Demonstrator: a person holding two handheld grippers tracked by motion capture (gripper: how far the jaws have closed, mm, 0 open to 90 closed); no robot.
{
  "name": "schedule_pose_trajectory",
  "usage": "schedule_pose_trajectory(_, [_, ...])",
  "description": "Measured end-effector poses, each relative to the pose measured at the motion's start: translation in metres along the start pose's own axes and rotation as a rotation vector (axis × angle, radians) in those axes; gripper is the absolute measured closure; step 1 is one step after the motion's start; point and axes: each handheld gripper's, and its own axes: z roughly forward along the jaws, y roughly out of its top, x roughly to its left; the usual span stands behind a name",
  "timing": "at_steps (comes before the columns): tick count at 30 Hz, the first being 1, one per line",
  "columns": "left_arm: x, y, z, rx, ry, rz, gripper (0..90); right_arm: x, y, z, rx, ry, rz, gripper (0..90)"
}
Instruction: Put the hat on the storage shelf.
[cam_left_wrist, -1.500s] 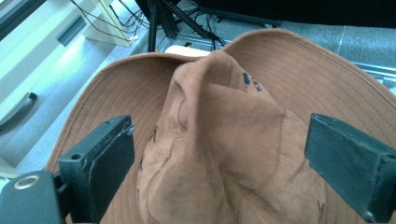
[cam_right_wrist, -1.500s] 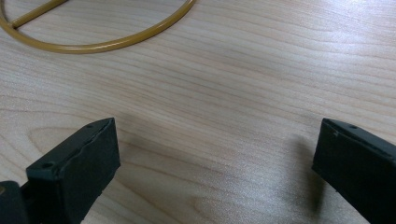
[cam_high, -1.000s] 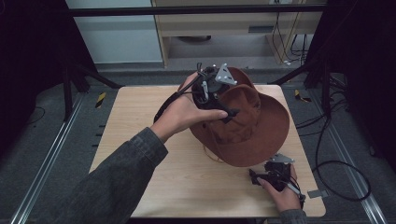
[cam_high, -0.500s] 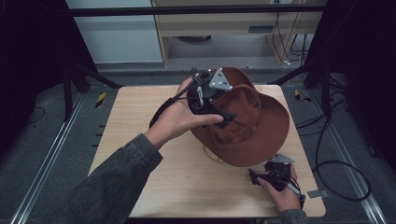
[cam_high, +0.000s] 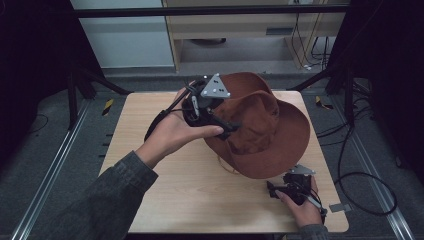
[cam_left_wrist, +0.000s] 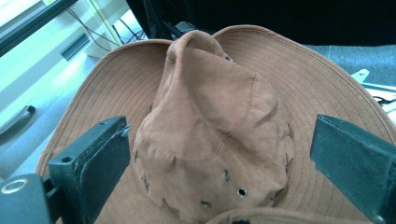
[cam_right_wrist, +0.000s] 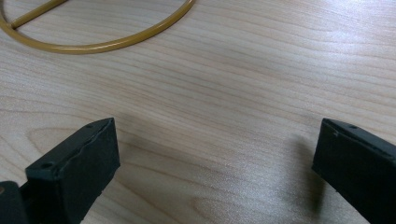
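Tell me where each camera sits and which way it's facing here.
High view: above the table's near side, looking forward and down; both forearms, left gripper, right gripper, brown hat.
Left gripper view: on the left gripper, facing the hat's crown between open fingers.
Right gripper view: on the right gripper, facing bare tabletop and a yellow cord.
Shared: the hat, high and left gripper views.

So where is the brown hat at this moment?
In the high view, the brown hat lies on the right half of the wooden table, beside the left gripper and beyond the right gripper.
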Motion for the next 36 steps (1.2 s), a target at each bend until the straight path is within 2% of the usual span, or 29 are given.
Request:
schedule_pose_trajectory(9, [0.003, -0.013, -0.03, -0.046, 0.017, -0.035, 4.1, 0.0, 0.0, 0.0, 0.006, -0.005, 0.001, 0.6])
schedule_pose_trajectory(11, [0.004, -0.018, -0.037, -0.044, 0.022, -0.034, 4.1, 0.0, 0.0, 0.0, 0.008, -0.005, 0.002, 0.6])
schedule_pose_trajectory(15, [0.007, -0.029, -0.046, -0.058, 0.03, -0.051, 3.8, -0.001, 0.0, 0.0, 0.006, -0.014, -0.005, 0.5])
schedule_pose_trajectory(16, [0.008, -0.032, -0.047, -0.058, 0.031, -0.056, 3.8, -0.002, 0.0, 0.0, 0.002, -0.017, -0.022, 0.6])
schedule_pose_trajectory(20, [0.013, -0.042, -0.053, -0.061, 0.047, -0.077, 2.9, -0.002, 0.0, 0.0, 0.002, -0.014, -0.018, 0.5])
schedule_pose_trajectory(21, [0.014, -0.045, -0.055, -0.065, 0.053, -0.084, 2.7, 0.0, 0.0, 0.0, 0.004, -0.001, 0.002, 0.5])
schedule_pose_trajectory(22, [0.014, -0.048, -0.058, -0.073, 0.057, -0.091, 2.5, 0.0, 0.0, -0.001, 0.008, -0.006, 0.001, 0.5])
schedule_pose_trajectory(24, [0.014, -0.055, -0.061, -0.09, 0.065, -0.112, 2.1, 0.0, 0.0, 0.0, 0.006, -0.007, 0.0, 0.5])
schedule_pose_trajectory(28, [0.013, -0.071, -0.065, -0.088, 0.073, -0.125, 1.8, -0.001, 0.0, 0.0, 0.006, -0.018, -0.007, 0.5])
schedule_pose_trajectory(32, [0.014, -0.09, -0.066, -0.092, 0.084, -0.151, 2.1, 0.0, 0.0, 0.0, 0.008, -0.007, 0.002, 0.5])
schedule_pose_trajectory(34, [0.014, -0.1, -0.066, -0.106, 0.082, -0.183, 2.5, 0.0, 0.0, 0.0, 0.008, -0.007, 0.002, 0.5])
schedule_pose_trajectory(36, [0.014, -0.109, -0.068, -0.104, 0.097, -0.187, 2.4, 0.0, 0.0, 0.0, 0.008, -0.007, 0.002, 0.5])
